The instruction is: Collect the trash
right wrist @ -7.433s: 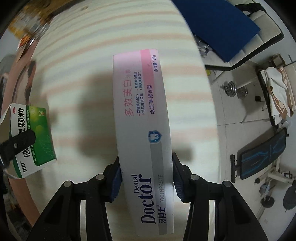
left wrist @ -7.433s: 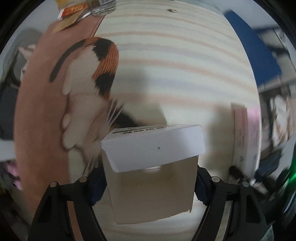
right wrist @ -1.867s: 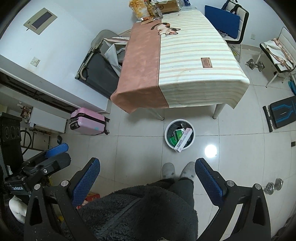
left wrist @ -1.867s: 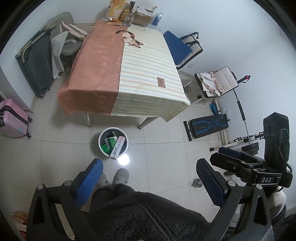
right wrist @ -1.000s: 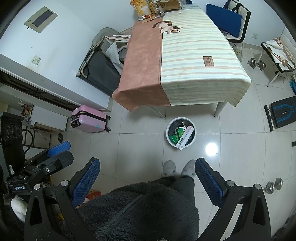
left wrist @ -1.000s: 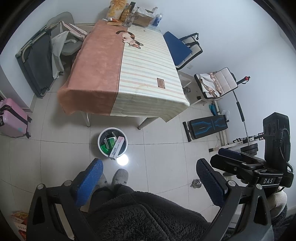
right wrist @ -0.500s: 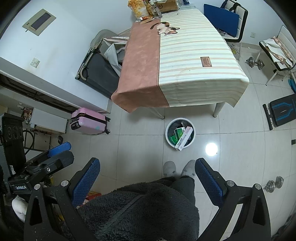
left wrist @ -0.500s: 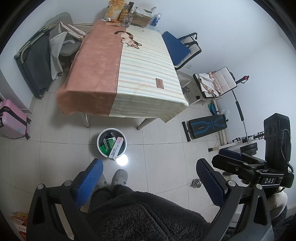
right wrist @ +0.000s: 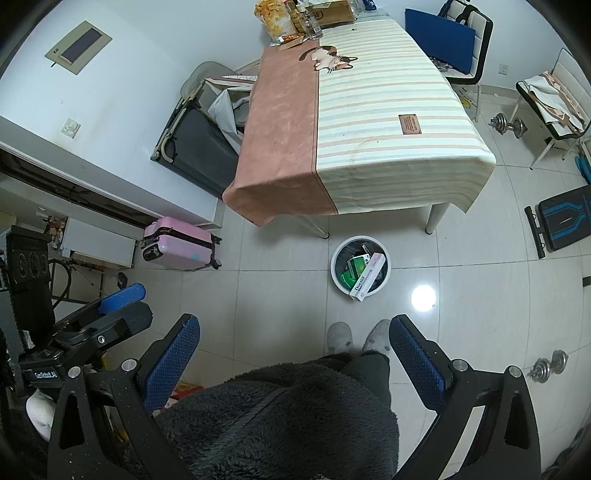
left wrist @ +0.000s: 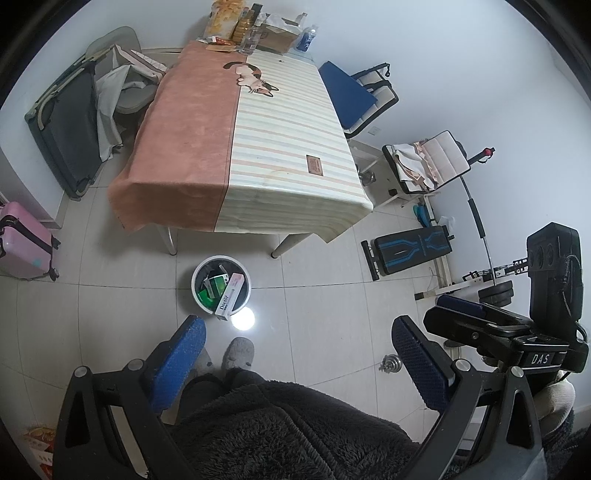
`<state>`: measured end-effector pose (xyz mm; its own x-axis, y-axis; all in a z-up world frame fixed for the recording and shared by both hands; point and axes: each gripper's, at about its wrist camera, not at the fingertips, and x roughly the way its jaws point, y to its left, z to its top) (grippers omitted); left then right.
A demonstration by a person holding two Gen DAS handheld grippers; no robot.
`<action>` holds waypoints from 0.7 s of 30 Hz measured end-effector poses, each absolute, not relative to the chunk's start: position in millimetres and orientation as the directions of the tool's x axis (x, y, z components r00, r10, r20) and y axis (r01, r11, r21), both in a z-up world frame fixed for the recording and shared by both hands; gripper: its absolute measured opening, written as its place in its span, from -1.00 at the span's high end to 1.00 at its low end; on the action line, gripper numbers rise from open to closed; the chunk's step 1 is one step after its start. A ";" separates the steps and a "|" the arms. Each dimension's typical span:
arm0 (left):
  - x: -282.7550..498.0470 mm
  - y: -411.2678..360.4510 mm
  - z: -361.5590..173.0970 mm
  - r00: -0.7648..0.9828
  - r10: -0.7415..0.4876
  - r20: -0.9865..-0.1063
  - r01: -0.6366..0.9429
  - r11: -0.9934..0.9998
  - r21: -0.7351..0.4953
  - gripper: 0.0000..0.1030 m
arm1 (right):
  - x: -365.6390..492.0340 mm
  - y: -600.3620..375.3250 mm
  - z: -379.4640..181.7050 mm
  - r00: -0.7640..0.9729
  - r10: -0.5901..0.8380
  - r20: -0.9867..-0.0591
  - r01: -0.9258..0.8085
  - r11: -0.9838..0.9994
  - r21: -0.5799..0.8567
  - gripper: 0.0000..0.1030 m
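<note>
A white round bin [left wrist: 195, 276] [right wrist: 337, 277] stands on the floor tiles in front of the table. Inside it lie a green medicine box [left wrist: 217, 284] [right wrist: 356, 266] and a white and pink toothpaste box [left wrist: 230, 295] [right wrist: 367, 276] that leans over the rim. My left gripper [left wrist: 295, 350] is held high above the floor, open, with nothing between its blue pads. My right gripper [right wrist: 293, 349] is likewise open and empty. Each gripper also shows in the other's view, the right gripper [left wrist: 491, 325] and the left gripper [right wrist: 107, 314].
The table [left wrist: 258, 147] carries a pink and striped cloth, with snacks and bottles [left wrist: 255, 26] at its far end. A pink suitcase [right wrist: 177, 243], a folded cot [left wrist: 62, 122], chairs [left wrist: 362, 96], a weight bench [left wrist: 410, 251] and dumbbells [right wrist: 546, 365] ring the floor. A person's slippers [right wrist: 358, 338] and dark fleece [right wrist: 280, 417] are below.
7.4 s ago each gripper was shut on a box over the table; now both boxes lie in the bin and both grippers are open. Over the last second the views only drift slightly.
</note>
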<state>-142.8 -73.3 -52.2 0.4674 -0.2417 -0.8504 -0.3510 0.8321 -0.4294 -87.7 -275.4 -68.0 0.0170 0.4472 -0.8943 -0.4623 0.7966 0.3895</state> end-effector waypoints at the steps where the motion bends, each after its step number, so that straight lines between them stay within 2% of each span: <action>1: -142.6 -73.6 -51.7 0.467 -0.242 -0.850 -0.351 0.832 -0.429 -1.00 | -87.7 -275.0 -68.1 0.017 0.447 -0.894 -0.462 0.797 0.389 -1.00; 21: -142.4 -74.9 -51.0 0.471 -0.240 -0.849 -0.348 0.834 -0.428 -1.00 | -87.6 -274.6 -65.9 0.020 0.451 -0.892 -0.461 0.796 0.392 -1.00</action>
<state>-142.4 -74.9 -51.0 0.4709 -0.2398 -0.8490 -0.3477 0.8340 -0.4284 -87.6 -274.6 -65.9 0.0196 0.4512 -0.8922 -0.4614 0.7958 0.3923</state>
